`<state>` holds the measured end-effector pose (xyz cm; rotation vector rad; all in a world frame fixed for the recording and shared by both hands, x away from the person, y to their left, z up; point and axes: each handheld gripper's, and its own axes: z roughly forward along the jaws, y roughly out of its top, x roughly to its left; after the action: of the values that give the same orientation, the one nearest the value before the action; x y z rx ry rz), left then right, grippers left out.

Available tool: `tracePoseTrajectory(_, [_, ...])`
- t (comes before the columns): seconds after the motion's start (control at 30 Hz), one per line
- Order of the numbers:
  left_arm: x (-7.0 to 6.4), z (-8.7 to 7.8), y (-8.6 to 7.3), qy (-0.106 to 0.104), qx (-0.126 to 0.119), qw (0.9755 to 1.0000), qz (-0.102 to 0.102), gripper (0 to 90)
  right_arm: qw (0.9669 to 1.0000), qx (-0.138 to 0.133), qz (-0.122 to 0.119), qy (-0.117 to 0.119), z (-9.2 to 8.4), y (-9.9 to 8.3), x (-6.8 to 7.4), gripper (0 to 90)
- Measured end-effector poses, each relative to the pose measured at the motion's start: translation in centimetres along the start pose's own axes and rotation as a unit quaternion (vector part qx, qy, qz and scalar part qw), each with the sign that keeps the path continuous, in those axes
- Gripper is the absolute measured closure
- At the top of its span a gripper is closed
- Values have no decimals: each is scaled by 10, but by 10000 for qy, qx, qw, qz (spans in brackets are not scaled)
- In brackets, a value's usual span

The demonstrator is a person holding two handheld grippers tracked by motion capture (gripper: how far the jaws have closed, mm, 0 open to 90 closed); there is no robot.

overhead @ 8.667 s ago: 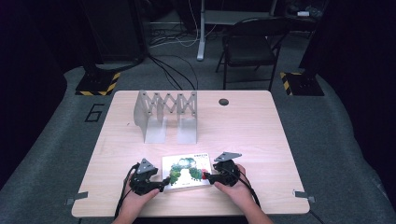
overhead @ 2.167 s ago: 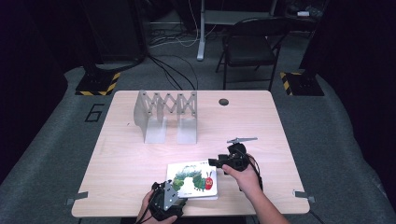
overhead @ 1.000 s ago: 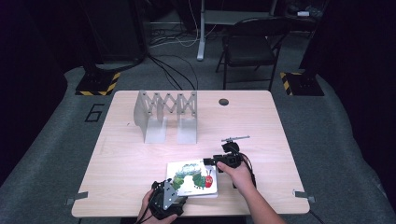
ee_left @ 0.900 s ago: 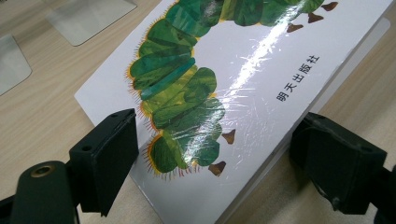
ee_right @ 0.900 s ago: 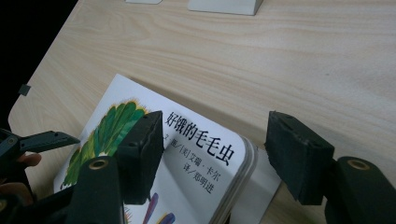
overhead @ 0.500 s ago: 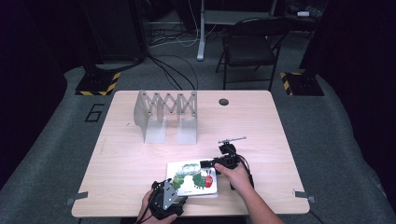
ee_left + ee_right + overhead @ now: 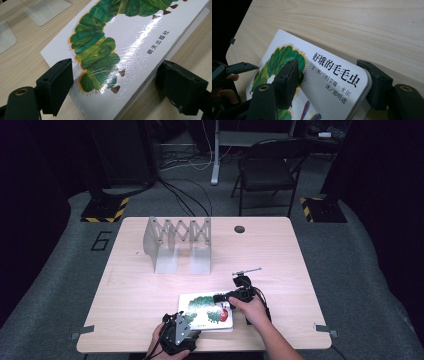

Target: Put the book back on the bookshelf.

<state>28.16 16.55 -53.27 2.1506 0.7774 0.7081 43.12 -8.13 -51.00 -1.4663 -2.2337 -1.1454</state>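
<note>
Two open jaws of each hand-held gripper, left (image 7: 115, 87) and right (image 7: 332, 82), straddle the picture book (image 7: 206, 311).

Our two black hand-held tongs

Our left tongs (image 7: 115, 87) have blocky matte-black jaws with a brass-ringed hole at the base of one; our right tongs (image 7: 332, 80) look alike, with brass-ringed holes at both bases. From above, black cables trail from each, and our forearms are bare, without sleeves.
</note>
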Motion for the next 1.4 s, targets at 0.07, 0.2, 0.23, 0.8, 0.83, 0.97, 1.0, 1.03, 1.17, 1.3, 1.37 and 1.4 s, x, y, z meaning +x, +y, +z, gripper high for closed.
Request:
tracePoseTrajectory(0.07, [0,0,0,10,7,10000,5,146,10000,14,32,23,0,0,-1,368])
tracePoseTrajectory(0.2, [0,-1,1,12,68,10000,10,144,10000,-21,-12,35,0,0,-3,376])
tracePoseTrajectory(0.23, [0,-2,1,-32,107,9999,-2,144,10000,-20,-3,38,0,0,-3,379])
tracePoseTrajectory(0.8, [20,-18,6,-231,118,9984,-505,154,10000,-80,-25,-30,-1,-1,-3,389])
tracePoseTrajectory(0.83, [24,-18,7,-258,125,9979,-574,154,9999,-103,-69,-32,-1,-1,-3,389])
tracePoseTrajectory(0.97, [29,-15,8,-264,111,9972,-693,154,9999,-104,-62,-32,-1,-2,-3,389])
tracePoseTrajectory(1.0, [29,-14,9,-283,106,9970,-710,153,9999,-110,-57,-35,-1,-2,-3,388])
tracePoseTrajectory(1.03, [29,-12,9,-348,98,9965,-755,152,9999,-105,-56,-39,-1,-2,-3,388])
tracePoseTrajectory(1.17, [31,-8,8,-449,131,9952,-861,139,9999,-86,-46,-50,-1,-2,-2,389])
tracePoseTrajectory(1.3, [34,-4,4,-463,123,9915,-1211,74,9999,-82,-83,-97,-2,-2,-1,388])
tracePoseTrajectory(1.37, [35,-3,2,-415,106,9919,-1194,47,9998,-87,-105,-122,-1,-2,-1,388])
tracePoseTrajectory(1.4, [34,-3,2,-417,114,9912,-1254,41,9998,-79,-111,-130,-2,-2,0,389])
